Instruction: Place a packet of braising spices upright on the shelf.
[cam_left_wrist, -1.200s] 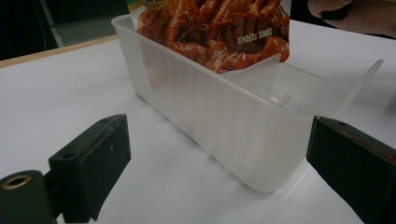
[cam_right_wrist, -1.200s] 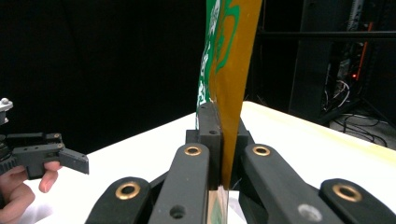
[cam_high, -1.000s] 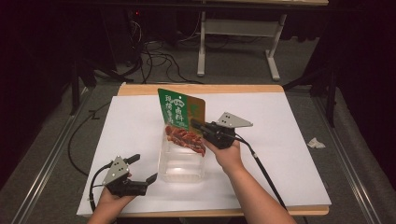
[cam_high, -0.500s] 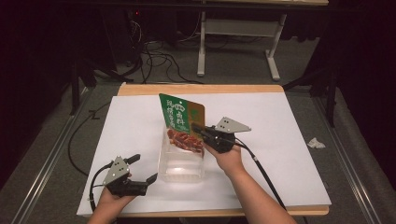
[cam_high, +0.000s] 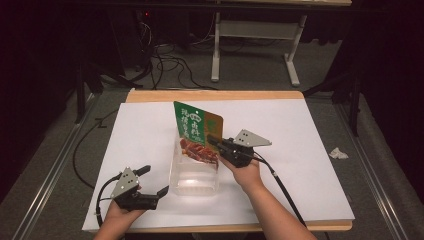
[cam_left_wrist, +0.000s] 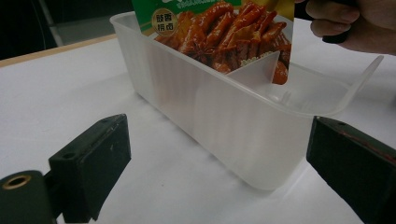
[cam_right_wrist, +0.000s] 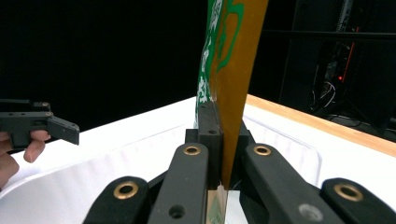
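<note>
A green and orange snack pouch (cam_high: 197, 132) printed with red-brown food stands upright with its lower end inside a clear plastic tub (cam_high: 194, 176) at the table's middle. My right gripper (cam_high: 213, 141) is shut on the pouch's right edge; in the right gripper view the jaws clamp the pouch (cam_right_wrist: 227, 70) edge-on at the gripper (cam_right_wrist: 223, 140). My left gripper (cam_high: 152, 181) rests open near the front left, just left of the tub. Its view shows the tub (cam_left_wrist: 224, 112) between wide jaws, with the pouch (cam_left_wrist: 224, 32) behind the tub wall.
A white sheet (cam_high: 310, 150) covers the wooden table (cam_high: 215, 95). A crumpled scrap (cam_high: 338, 153) lies off the right edge. Cables and a desk frame (cam_high: 250, 30) stand on the floor behind. The other hand with its gripper (cam_right_wrist: 35, 126) shows at left in the right gripper view.
The right gripper has lowered the pouch a little further into the tub and shifted it slightly toward the near side. The left gripper has stayed put.
</note>
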